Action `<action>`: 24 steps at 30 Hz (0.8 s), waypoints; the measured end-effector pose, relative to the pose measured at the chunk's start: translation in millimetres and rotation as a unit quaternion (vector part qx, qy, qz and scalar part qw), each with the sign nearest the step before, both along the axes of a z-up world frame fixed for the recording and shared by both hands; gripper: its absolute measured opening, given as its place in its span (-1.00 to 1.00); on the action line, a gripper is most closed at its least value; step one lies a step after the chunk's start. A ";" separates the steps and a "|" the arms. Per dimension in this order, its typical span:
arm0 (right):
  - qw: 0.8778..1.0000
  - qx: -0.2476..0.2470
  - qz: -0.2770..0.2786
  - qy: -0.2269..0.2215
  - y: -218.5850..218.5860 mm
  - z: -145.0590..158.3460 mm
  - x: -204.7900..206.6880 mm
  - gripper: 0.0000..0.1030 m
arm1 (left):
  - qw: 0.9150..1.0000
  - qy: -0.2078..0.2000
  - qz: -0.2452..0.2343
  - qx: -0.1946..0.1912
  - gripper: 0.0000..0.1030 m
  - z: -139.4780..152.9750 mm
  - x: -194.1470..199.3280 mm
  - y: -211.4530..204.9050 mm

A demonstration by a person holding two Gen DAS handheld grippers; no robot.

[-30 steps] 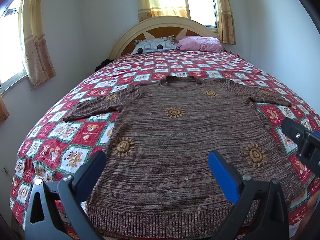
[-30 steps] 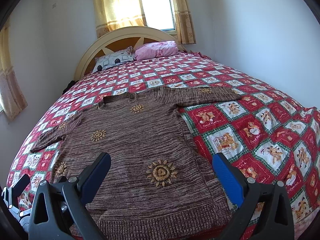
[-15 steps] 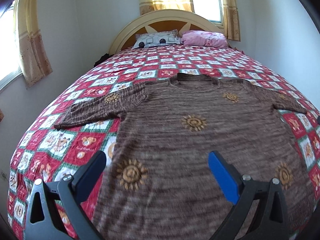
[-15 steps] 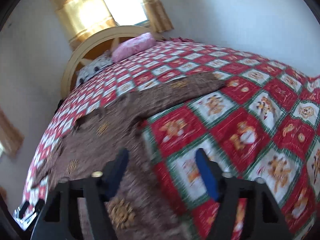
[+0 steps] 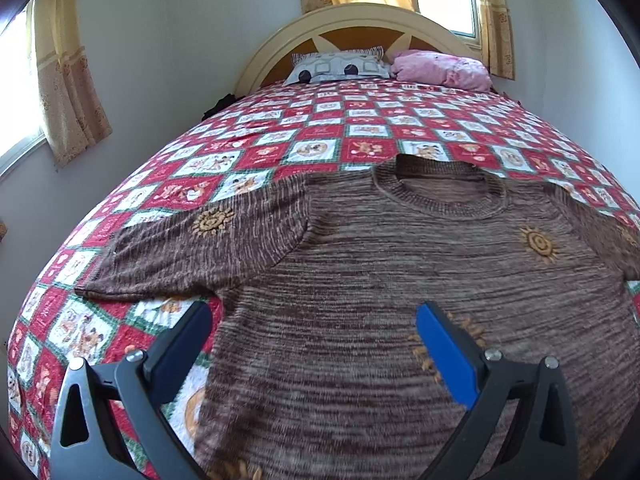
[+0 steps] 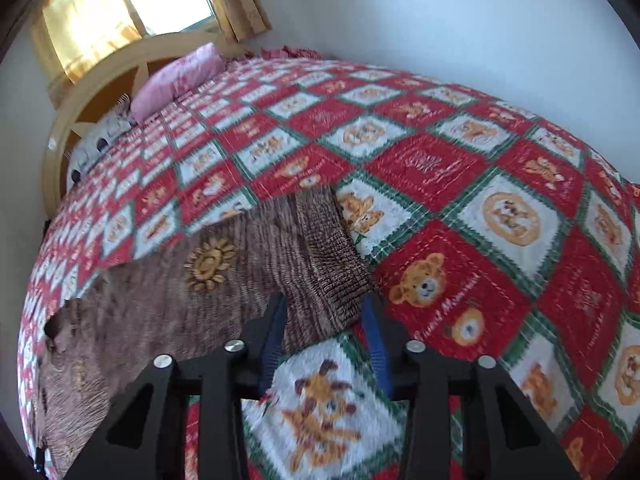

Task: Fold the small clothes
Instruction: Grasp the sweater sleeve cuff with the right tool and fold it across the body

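Here, a soft, floppy brown knit sweater (image 5: 400, 288) lies flat on the quilted bed (image 6: 500, 208); right tool (image 6: 326, 320), half-closed, straddles its ribbed sleeve cuff (image 6: 332, 256), the likeliest hold, while left tool (image 5: 316, 332) hovers agape.

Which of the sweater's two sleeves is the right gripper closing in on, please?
The right gripper straddles the ribbed cuff of the sleeve towards the pink pillow's side.
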State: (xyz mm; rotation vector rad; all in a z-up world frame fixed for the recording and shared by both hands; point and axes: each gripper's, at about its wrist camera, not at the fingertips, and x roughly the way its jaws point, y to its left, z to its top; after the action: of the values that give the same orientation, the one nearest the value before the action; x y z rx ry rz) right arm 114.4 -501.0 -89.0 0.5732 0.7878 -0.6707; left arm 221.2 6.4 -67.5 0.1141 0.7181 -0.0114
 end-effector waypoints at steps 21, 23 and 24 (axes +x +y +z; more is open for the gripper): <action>0.994 -0.098 0.049 0.003 25.3 33.7 28.4 -0.92 | 0.992 0.100 0.038 -0.067 1.00 -40.8 18.7 19.7; 0.990 -0.120 0.071 -0.003 49.0 53.2 36.5 -0.92 | 0.992 0.099 0.038 -0.067 1.00 -41.1 20.9 20.5; 0.988 -0.129 0.086 -0.006 63.6 62.6 41.9 -0.92 | 0.992 0.099 0.038 -0.067 1.00 -41.1 20.4 21.2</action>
State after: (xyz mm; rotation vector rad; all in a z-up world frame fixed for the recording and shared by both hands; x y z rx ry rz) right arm 156.3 -437.3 -26.5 0.2698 0.7158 -0.5987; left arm 241.6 27.6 -108.6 -0.0446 0.9174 0.0016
